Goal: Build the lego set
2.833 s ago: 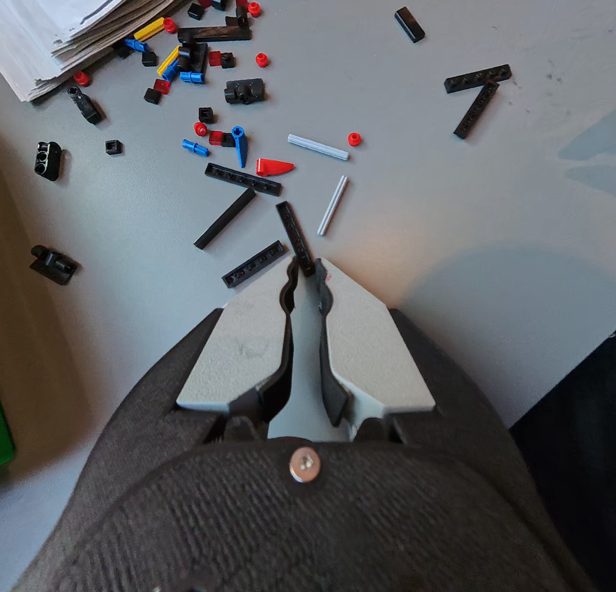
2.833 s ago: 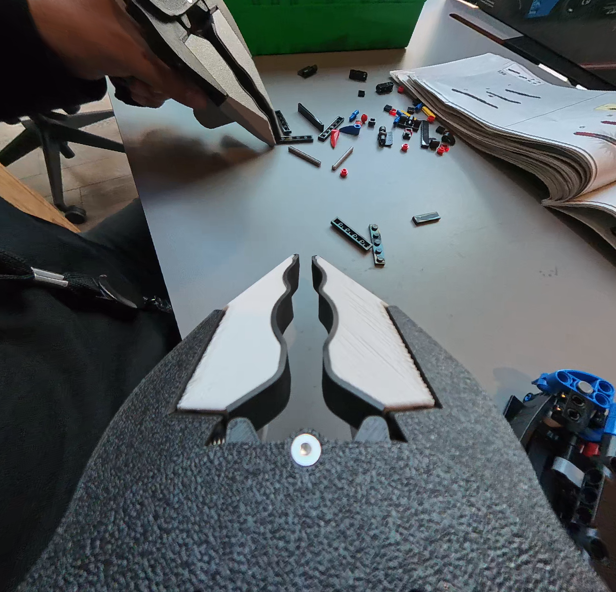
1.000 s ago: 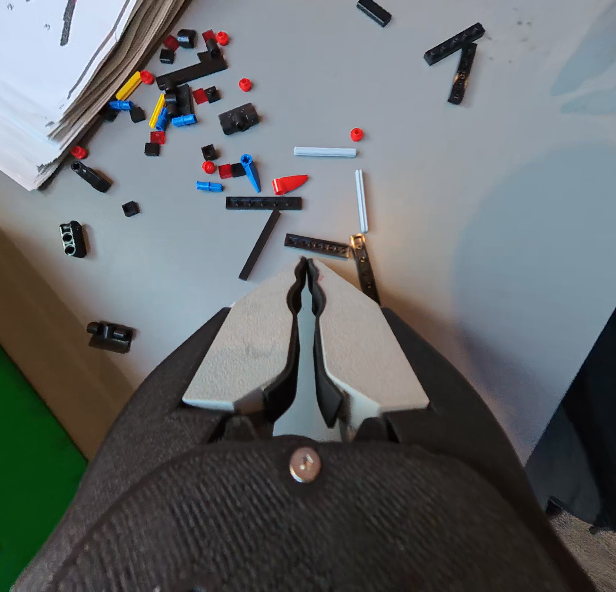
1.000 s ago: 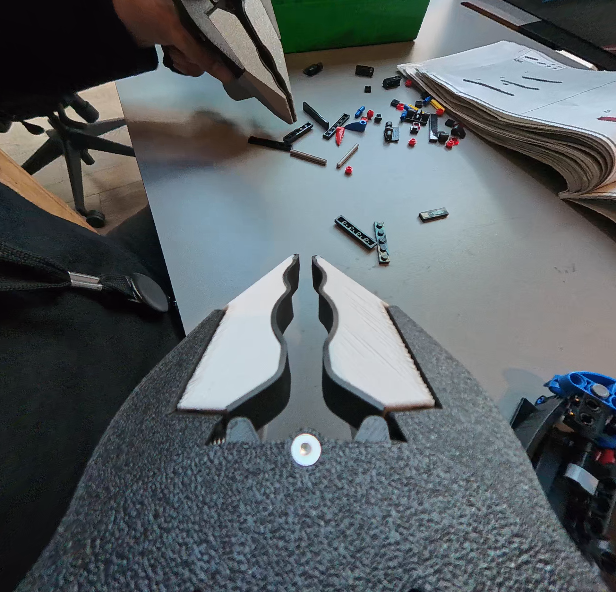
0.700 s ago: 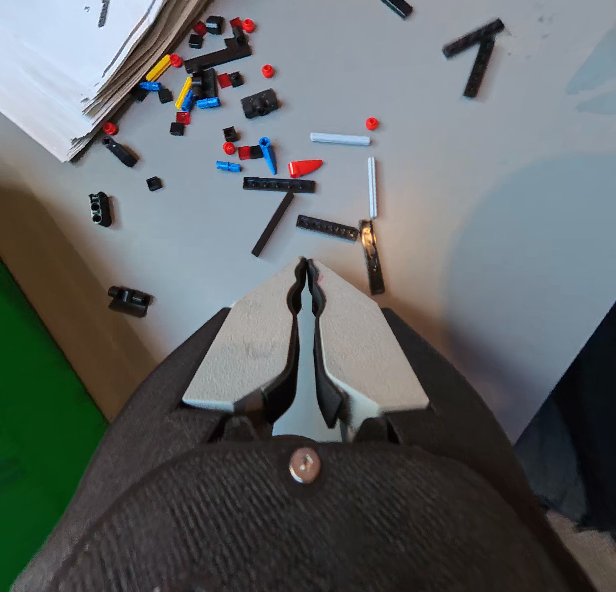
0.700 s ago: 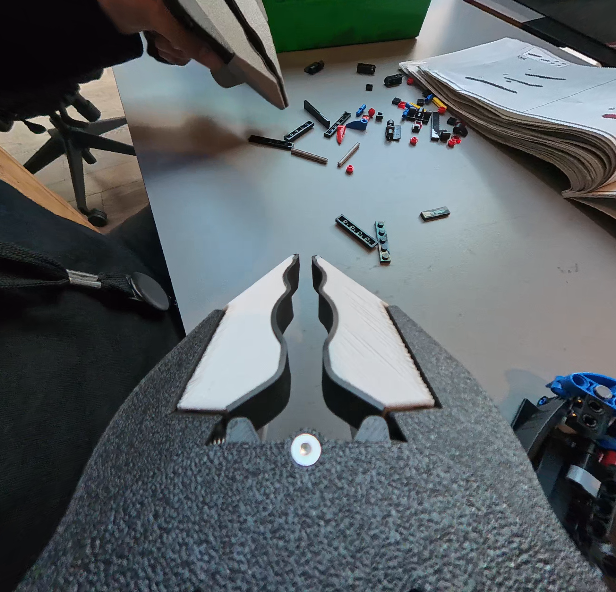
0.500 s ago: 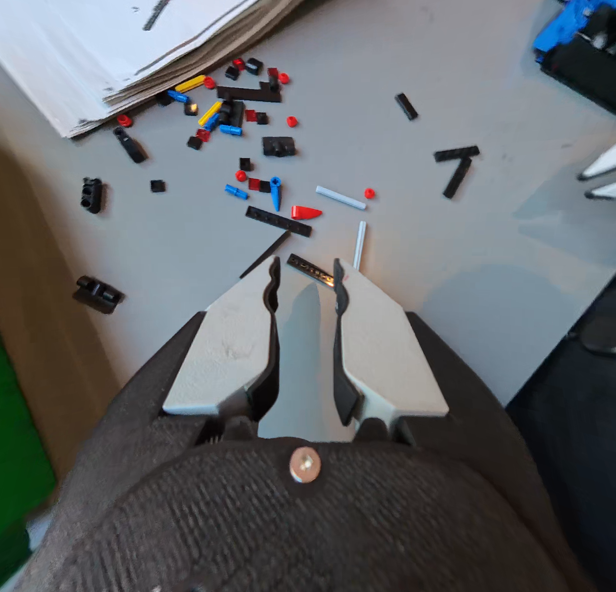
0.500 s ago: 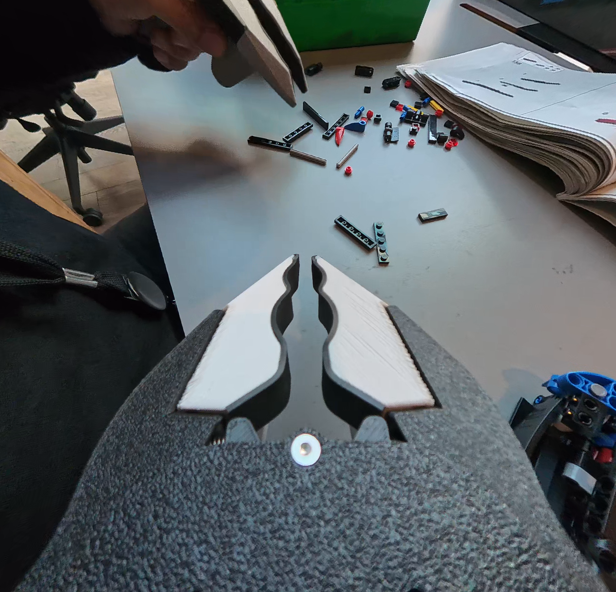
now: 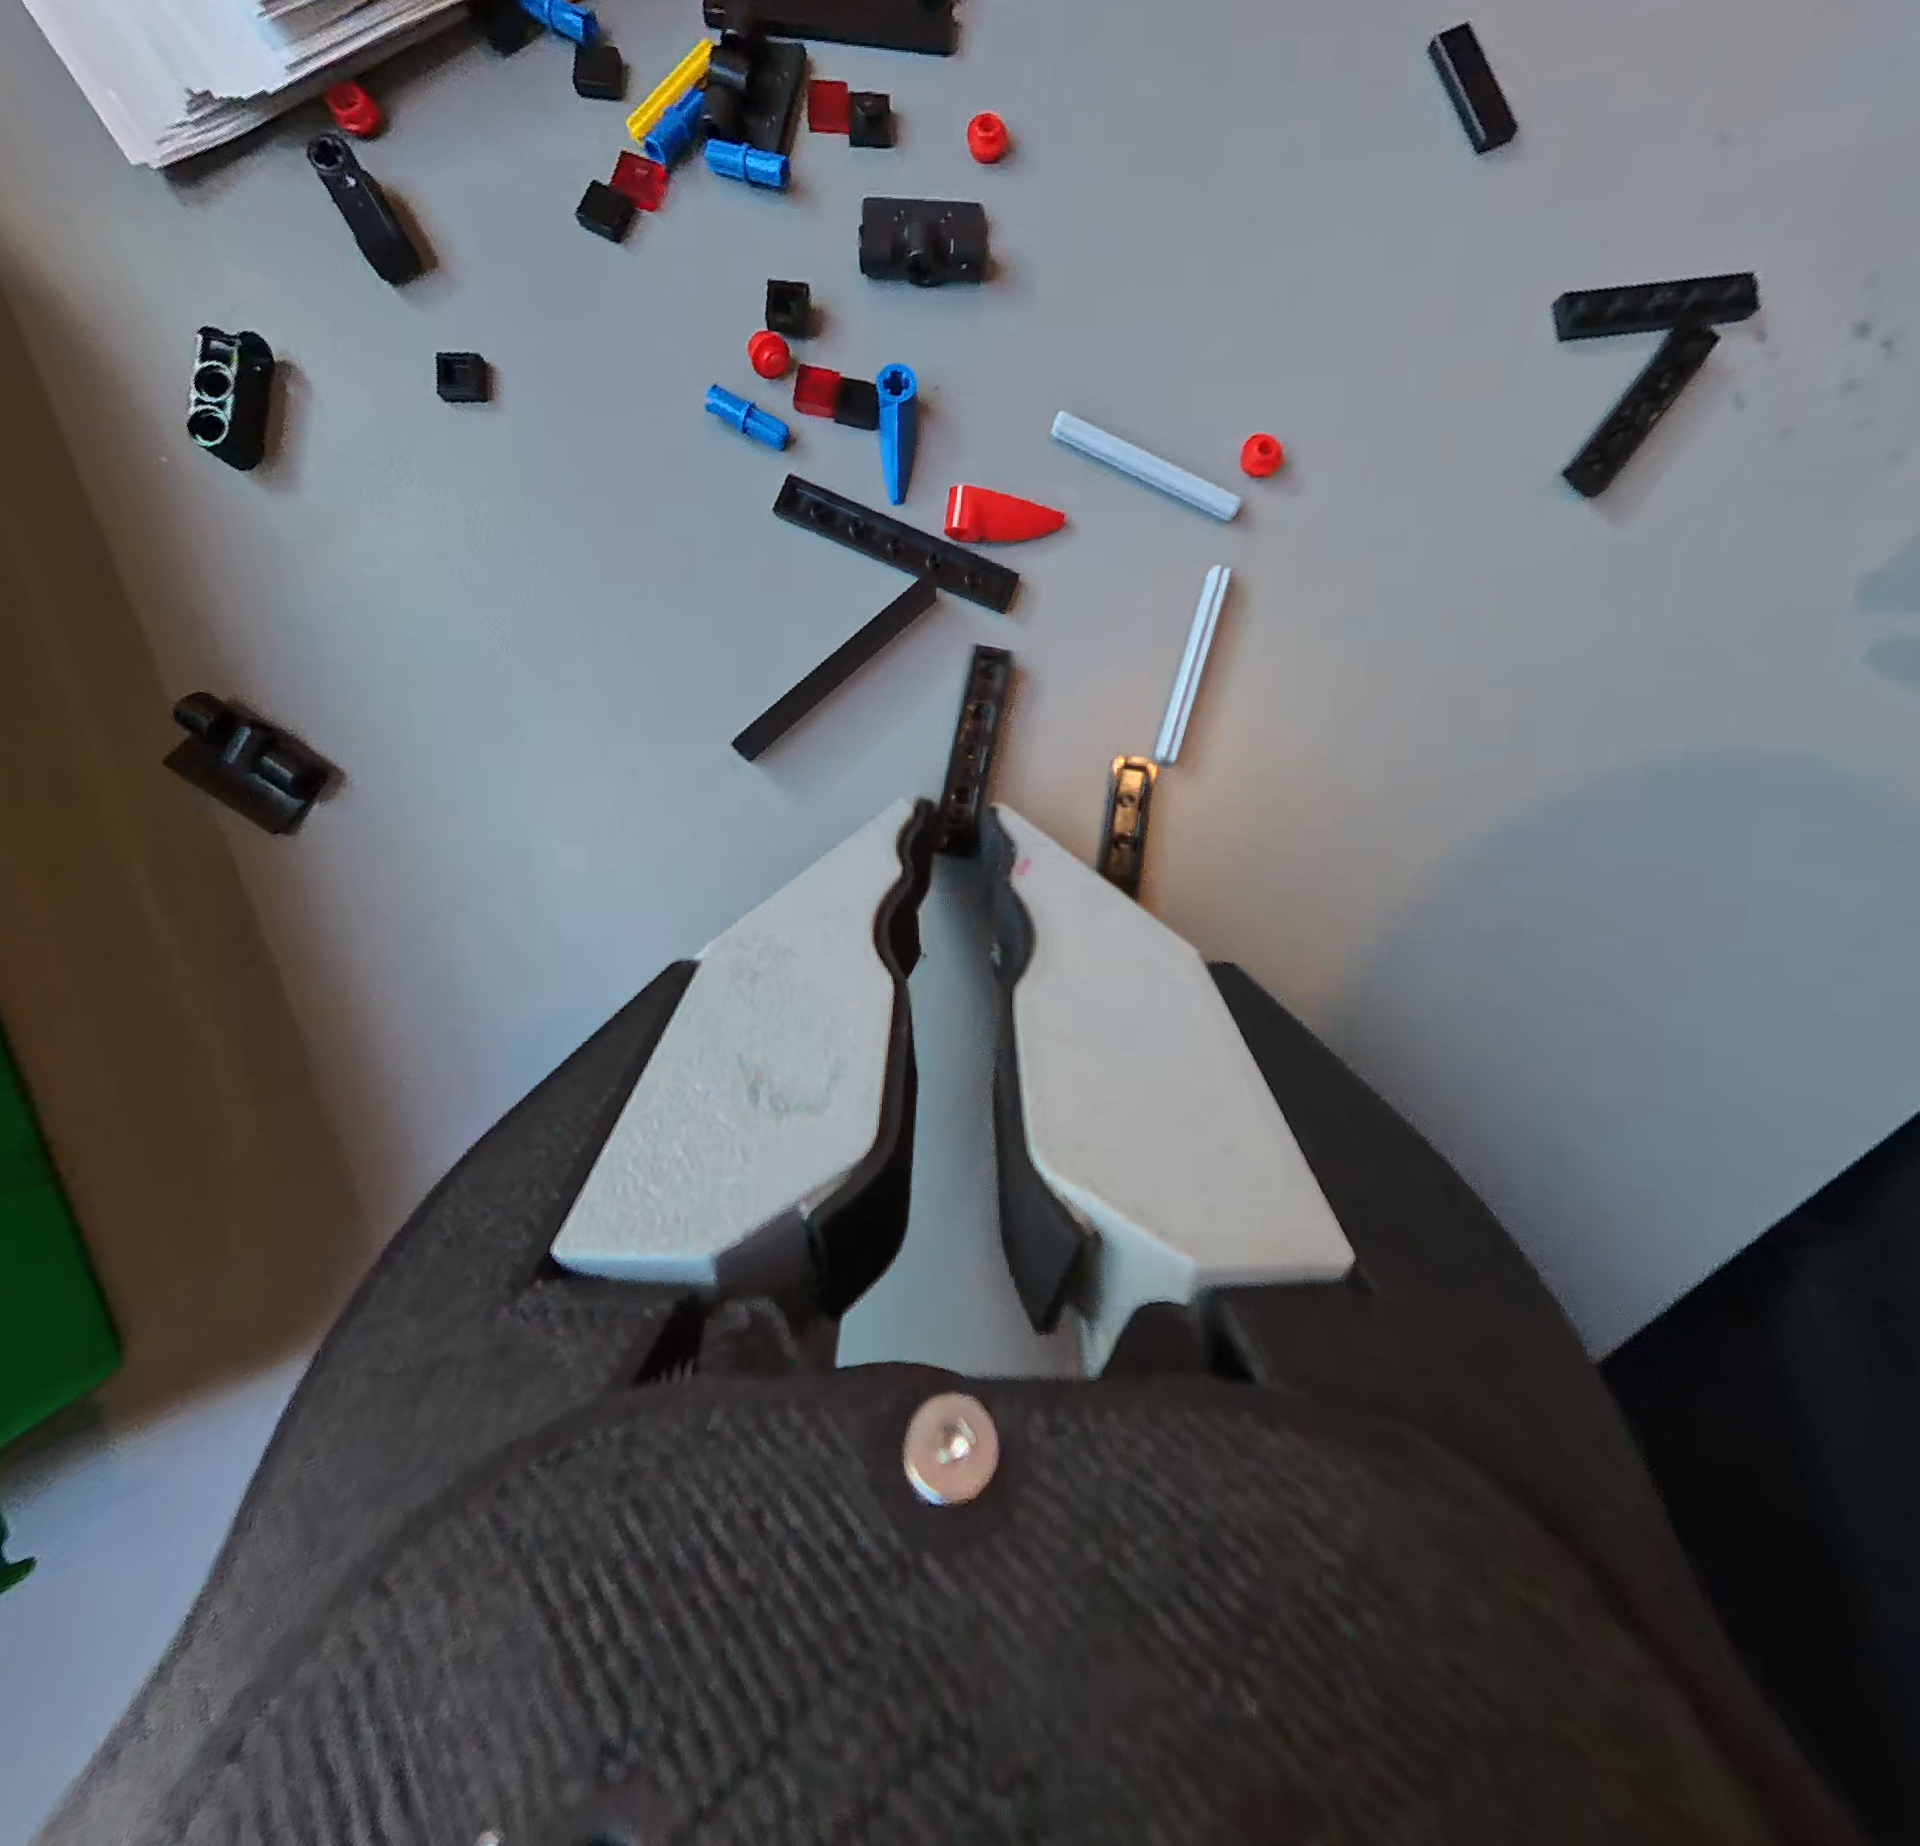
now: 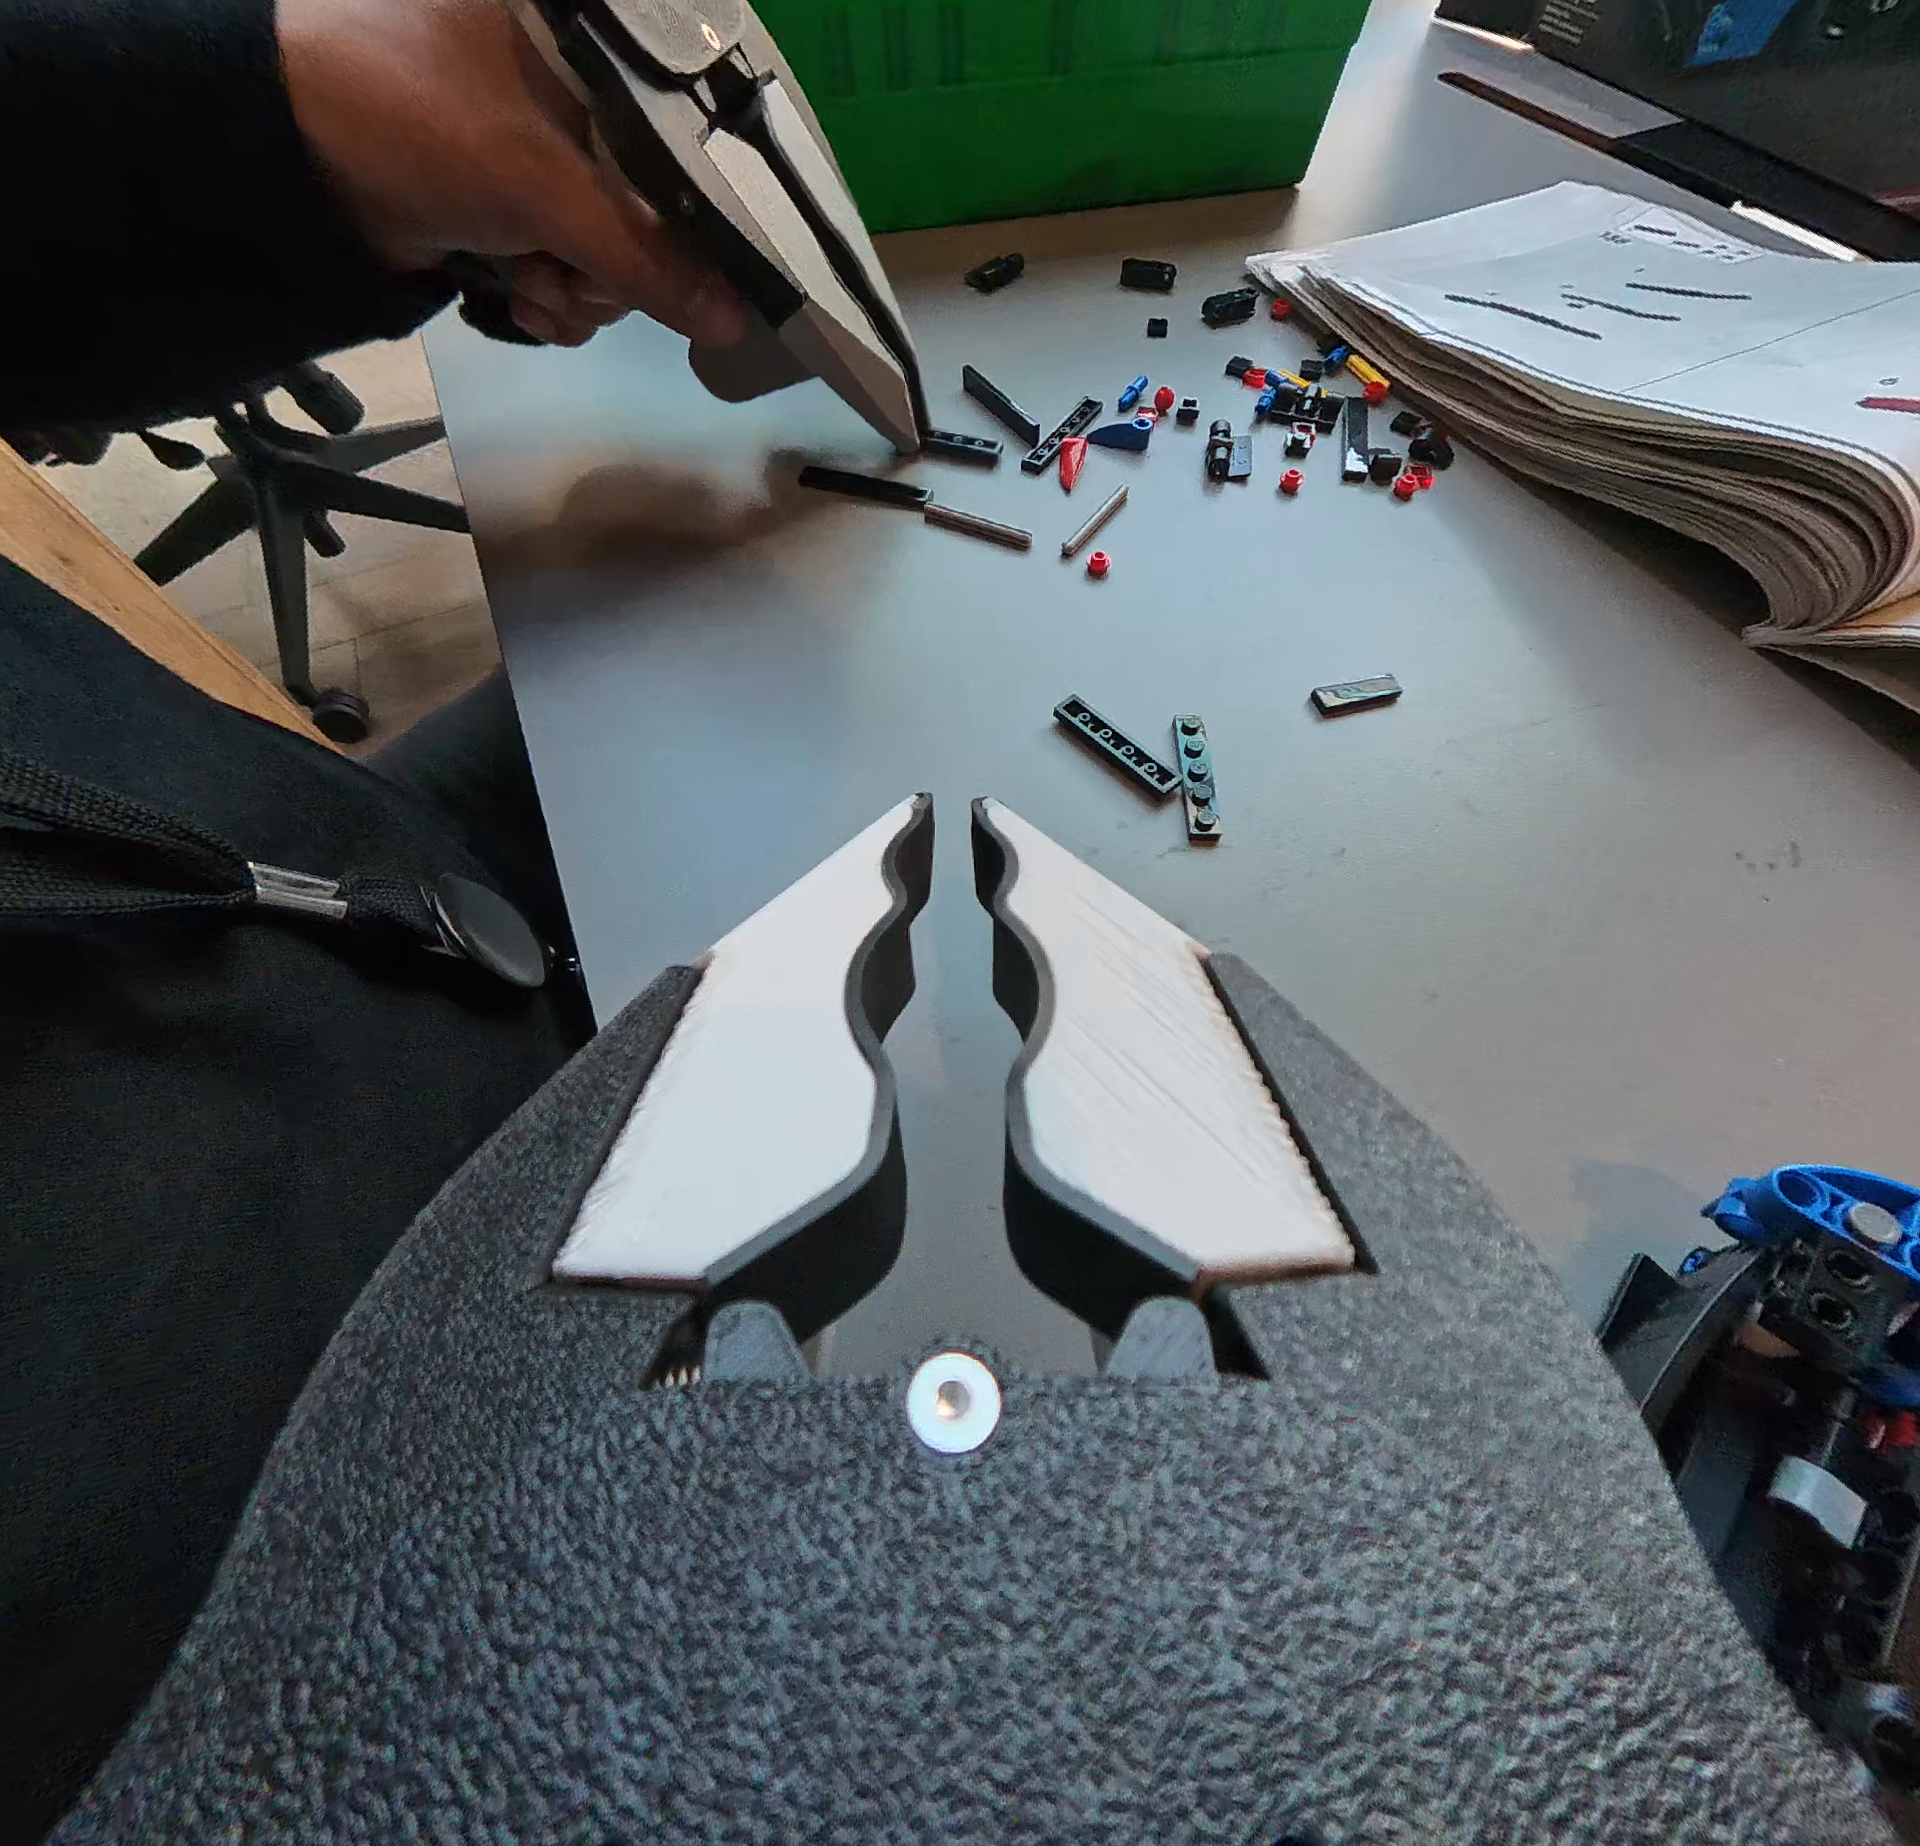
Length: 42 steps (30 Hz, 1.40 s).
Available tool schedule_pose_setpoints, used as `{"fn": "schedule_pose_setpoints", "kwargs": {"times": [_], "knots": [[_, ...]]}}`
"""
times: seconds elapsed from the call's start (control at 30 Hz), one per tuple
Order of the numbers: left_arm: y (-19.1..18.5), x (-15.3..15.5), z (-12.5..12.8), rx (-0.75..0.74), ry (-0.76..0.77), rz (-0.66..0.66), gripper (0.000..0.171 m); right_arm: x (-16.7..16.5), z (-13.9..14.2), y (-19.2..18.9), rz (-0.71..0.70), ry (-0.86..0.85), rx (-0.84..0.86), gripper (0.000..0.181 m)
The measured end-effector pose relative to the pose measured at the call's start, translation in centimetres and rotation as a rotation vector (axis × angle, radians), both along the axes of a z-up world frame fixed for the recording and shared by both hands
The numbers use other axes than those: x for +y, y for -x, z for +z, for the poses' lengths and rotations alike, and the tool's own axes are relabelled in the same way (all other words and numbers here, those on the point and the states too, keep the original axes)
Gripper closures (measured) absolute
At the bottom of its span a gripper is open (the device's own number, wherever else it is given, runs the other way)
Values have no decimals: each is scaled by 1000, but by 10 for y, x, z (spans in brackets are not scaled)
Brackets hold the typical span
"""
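Observation:
My left gripper (image 9: 956, 825) is down on the grey table (image 9: 1507, 653), its tips shut on the near end of a short black studded plate (image 9: 979, 726). It also shows in the right wrist view (image 10: 912, 440), held by a hand, tips on that plate (image 10: 966, 443). A second black plate (image 9: 1127, 820) lies just right of its fingers. Loose black, red, blue and yellow pieces (image 9: 831, 134) lie scattered beyond. My right gripper (image 10: 951, 804) hovers over the near table edge, empty, jaws a narrow gap apart. A partly built blue and black model (image 10: 1808, 1308) sits at its right.
A thick instruction booklet (image 10: 1610, 362) lies at the right, a green bin (image 10: 1039, 61) stands at the back. Two black plates (image 10: 1143, 757) and a small black tile (image 10: 1356, 695) lie mid-table. Two grey axles (image 9: 1193, 664) lie near the left gripper. An office chair (image 10: 281, 487) stands beyond the table's left edge.
My left gripper was lifted and shut, then opened, came back down and closed on the end of the short black plate, which has turned to point away. The right gripper has stayed put.

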<state>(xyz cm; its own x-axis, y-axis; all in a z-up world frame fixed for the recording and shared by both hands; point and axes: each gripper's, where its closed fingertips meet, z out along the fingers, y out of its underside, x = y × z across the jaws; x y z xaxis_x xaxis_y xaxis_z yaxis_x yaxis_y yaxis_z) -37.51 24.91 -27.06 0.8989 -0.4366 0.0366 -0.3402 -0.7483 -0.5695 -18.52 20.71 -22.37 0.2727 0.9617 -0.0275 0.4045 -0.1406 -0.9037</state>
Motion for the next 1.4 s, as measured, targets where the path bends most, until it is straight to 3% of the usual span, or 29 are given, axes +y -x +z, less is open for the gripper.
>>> {"fn": "schedule_pose_setpoints", "kwargs": {"times": [0.23,0.43,0.6,0.7,0.83,1.1,1.4], "knots": [[-7,-1,5,11,-38,-75,166,0,1,0,1,1,3,174],[-73,15,26,-92,-108,-191,166,-1,-2,1,1,-7,-17,174],[-113,15,3,-113,-51,-275,166,0,-2,1,-8,-22,-24,174],[-117,13,3,-158,-44,-277,153,2,-2,0,-17,-24,-24,174],[-106,23,27,-240,-93,-241,150,3,-4,1,-26,-26,-37,175],[-71,94,82,-235,-418,-181,140,10,8,18,-61,-60,20,177],[-70,138,86,-251,-501,-280,128,48,20,49,-129,-187,33,177]]}}
